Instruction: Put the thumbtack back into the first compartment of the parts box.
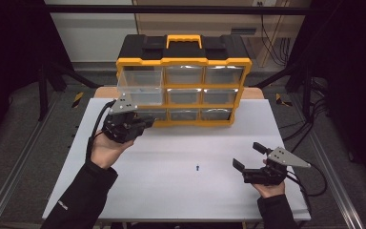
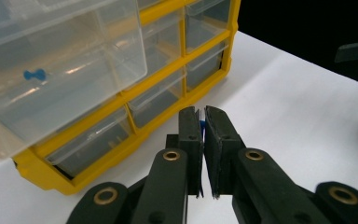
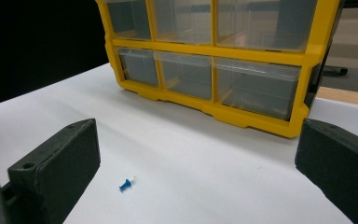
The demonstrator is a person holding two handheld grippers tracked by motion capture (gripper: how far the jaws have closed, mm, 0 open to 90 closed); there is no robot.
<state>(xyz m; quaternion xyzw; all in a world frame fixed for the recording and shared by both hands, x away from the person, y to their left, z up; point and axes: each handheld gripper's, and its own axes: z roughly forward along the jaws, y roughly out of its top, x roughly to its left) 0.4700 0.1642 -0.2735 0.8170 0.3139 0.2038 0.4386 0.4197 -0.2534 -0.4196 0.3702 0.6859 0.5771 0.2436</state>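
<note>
A yellow and black drawer cabinet stands at the back of the white table. Its top left clear drawer is pulled out, and one blue push pin lies inside it. My left gripper hovers at the cabinet's lower left corner. In the left gripper view its jaws are shut on a small blue push pin. Another blue push pin lies on the table. My right gripper stands open to the right of it; the right gripper view shows this pin between and ahead of the jaws.
The white table top stretches in front of the cabinet. The cabinet's other clear drawers are pushed in. Dark floor and metal frame rails surround the table. The right gripper's fingers appear far off in the left gripper view.
</note>
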